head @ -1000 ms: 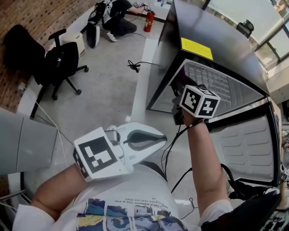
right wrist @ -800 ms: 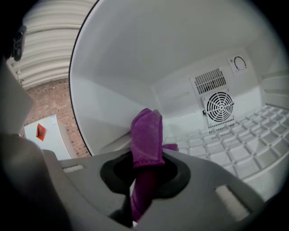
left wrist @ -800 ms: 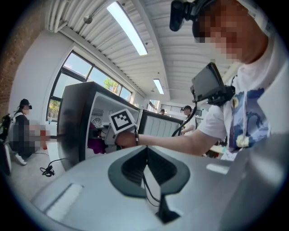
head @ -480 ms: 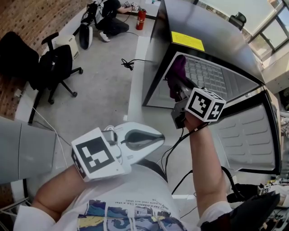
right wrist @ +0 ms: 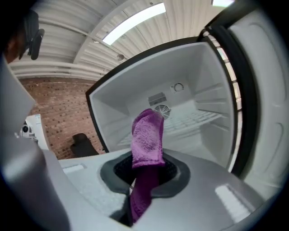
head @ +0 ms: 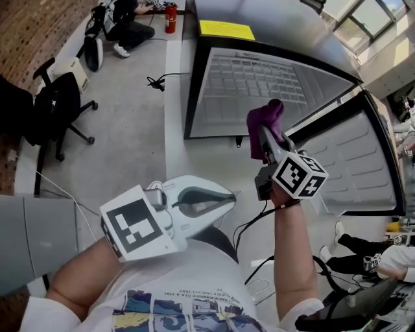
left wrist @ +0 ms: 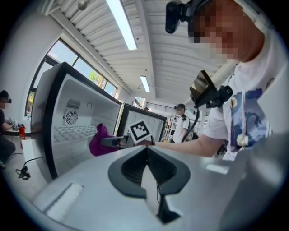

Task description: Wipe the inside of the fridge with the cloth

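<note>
The fridge [head: 259, 84] stands open, its white inside and wire shelf showing, with its door [head: 363, 168] swung out to the right. My right gripper [head: 267, 136] is shut on a purple cloth [head: 262, 123], held in front of the opening's lower edge. In the right gripper view the cloth [right wrist: 148, 140] sticks up from the jaws, with the fridge's inside [right wrist: 189, 113] and back-wall fan beyond it. My left gripper [head: 224, 198] hangs low near my body, shut and empty. In the left gripper view the cloth [left wrist: 100, 140] shows beside the fridge [left wrist: 67, 122].
An office chair [head: 55, 107] stands on the floor at the left. A person [head: 123, 19] crouches at the back beside a red extinguisher [head: 170, 16]. A cable [head: 155, 82] lies near the fridge's left side. Another person [head: 363, 253] is at the right.
My right gripper has carried the cloth from the fridge's left edge toward the lower right of the opening, and the cloth now shows in full. The left gripper has stayed put.
</note>
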Available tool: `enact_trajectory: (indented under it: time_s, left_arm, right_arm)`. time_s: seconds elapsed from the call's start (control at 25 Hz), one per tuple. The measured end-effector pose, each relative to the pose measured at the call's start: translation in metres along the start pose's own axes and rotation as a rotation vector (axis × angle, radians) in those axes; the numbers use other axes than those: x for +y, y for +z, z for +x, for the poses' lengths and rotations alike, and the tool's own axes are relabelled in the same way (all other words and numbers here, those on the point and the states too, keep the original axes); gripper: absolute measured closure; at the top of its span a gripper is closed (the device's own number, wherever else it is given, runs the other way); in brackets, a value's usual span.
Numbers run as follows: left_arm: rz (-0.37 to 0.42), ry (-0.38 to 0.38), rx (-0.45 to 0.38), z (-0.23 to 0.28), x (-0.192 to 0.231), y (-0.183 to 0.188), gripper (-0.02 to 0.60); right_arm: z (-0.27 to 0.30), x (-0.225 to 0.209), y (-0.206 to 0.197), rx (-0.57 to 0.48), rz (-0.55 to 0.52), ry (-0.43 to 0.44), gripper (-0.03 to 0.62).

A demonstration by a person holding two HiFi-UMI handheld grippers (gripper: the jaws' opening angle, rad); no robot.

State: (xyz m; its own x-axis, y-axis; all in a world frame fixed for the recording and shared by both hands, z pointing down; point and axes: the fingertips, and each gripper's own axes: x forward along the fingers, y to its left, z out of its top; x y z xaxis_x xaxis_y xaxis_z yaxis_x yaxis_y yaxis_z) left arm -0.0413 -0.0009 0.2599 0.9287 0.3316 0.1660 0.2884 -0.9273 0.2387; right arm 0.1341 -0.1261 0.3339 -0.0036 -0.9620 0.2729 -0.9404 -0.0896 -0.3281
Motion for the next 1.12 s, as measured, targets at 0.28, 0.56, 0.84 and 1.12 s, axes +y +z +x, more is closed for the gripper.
enact_trajectory:
  time_s: [0.28, 0.56, 0.84, 1.12]
  left_arm:
    - [0.004, -0.023, 0.009, 0.014, 0.001, -0.003, 0.577]
    - [0.016, 0.002, 0.039, 0.023, 0.014, 0.004, 0.577]
    - [0.010, 0.033, 0.062, 0.034, 0.029, 0.009, 0.577]
    - [0.007, 0.074, 0.052, 0.040, 0.047, 0.018, 0.577]
  right_arm:
    - [-0.033, -0.104, -0.036, -0.015, 0.015, -0.352, 0.540]
    - [-0.027, -0.170, -0.056, -0.016, 0.095, -0.582, 0.540]
    - [-0.003, -0.192, -0.052, -0.058, 0.104, -0.683, 0.540]
    - [0.021, -0.202, -0.046, -0.050, 0.100, -0.693, 0.540]
